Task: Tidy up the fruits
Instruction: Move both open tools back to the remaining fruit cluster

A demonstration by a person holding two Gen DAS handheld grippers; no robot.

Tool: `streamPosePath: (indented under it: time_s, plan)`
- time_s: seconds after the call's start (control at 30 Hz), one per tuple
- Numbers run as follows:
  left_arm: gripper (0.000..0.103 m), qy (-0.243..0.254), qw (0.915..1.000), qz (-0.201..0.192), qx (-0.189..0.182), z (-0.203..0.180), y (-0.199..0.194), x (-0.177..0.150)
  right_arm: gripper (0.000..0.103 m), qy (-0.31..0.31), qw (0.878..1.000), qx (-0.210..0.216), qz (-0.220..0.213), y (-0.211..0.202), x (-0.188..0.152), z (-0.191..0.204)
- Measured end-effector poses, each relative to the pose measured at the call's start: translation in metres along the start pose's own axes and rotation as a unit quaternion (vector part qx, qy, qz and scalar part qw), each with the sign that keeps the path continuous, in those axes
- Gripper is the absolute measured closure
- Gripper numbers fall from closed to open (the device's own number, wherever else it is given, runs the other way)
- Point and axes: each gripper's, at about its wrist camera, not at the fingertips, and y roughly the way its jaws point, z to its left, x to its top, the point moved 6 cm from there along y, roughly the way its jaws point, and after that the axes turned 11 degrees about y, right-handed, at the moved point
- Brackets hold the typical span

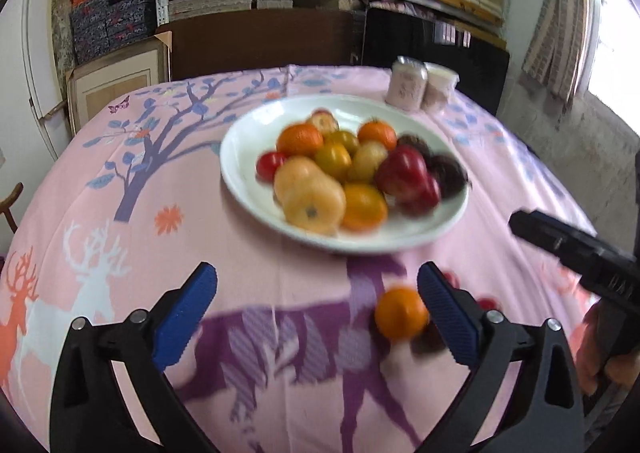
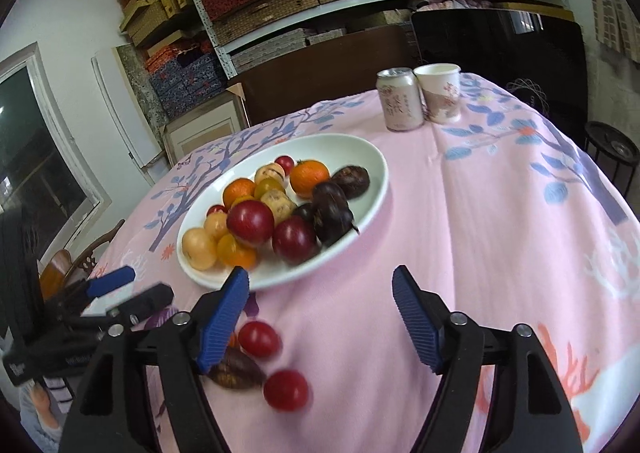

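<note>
Both blue-padded grippers, left [image 1: 316, 317] and right [image 2: 320, 323], gape empty above the pink tablecloth [image 2: 500, 213], fruit heaped on the white oval plate [image 2: 372, 157], the pale drink can's [image 2: 402, 101] lettering too small to read.

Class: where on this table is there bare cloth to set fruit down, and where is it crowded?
Free: cloth right of the plate, below the can and cup. Crowded: loose tomatoes and orange near both grippers.

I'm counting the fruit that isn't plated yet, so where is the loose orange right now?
In the left wrist view the orange lies on the tablecloth, nearer the camera than the white plate, just inside the left tool's right-hand finger.
</note>
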Motion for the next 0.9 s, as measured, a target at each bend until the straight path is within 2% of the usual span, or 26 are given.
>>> streamPosePath:
  time_s: [0.07, 0.13, 0.33, 0.47, 0.57, 0.63, 0.77, 0.9]
  plan:
    - [0.005, 0.019, 0.9997, 0.004, 0.016, -0.009, -0.003, -0.009, 0.018, 0.013, 1.0, 0.0, -0.002, -0.01, -0.008, -0.008]
    - [0.005, 0.026, 0.9994, 0.004, 0.021, -0.012, -0.005, -0.013, 0.016, 0.023, 1.0, 0.002, -0.007, -0.016, -0.014, -0.013]
    - [0.005, 0.012, 0.9999, -0.003, -0.004, -0.016, -0.001, -0.014, 0.016, 0.028, 1.0, 0.003, -0.009, -0.022, -0.018, -0.017]
    - [0.004, 0.02, 0.9996, 0.02, 0.002, -0.017, 0.015, -0.015, 0.016, 0.031, 0.999, 0.005, 0.002, -0.018, -0.021, -0.018]
    - [0.004, 0.007, 0.9995, 0.028, -0.014, -0.013, 0.019, -0.017, 0.016, 0.033, 0.999, 0.006, 0.002, -0.018, -0.02, -0.018]
    - [0.004, 0.0, 0.9995, 0.03, -0.006, -0.005, 0.014, -0.022, 0.016, 0.038, 0.999, 0.007, 0.002, -0.019, -0.02, -0.02]
    - [0.004, -0.031, 0.997, 0.041, 0.058, 0.028, -0.001, -0.041, 0.016, 0.052, 0.999, 0.011, 0.004, -0.019, -0.019, -0.024]
    - [0.004, -0.046, 0.9969, 0.033, 0.055, 0.037, -0.013, -0.051, 0.016, 0.048, 0.999, 0.016, 0.003, -0.022, -0.02, -0.021]
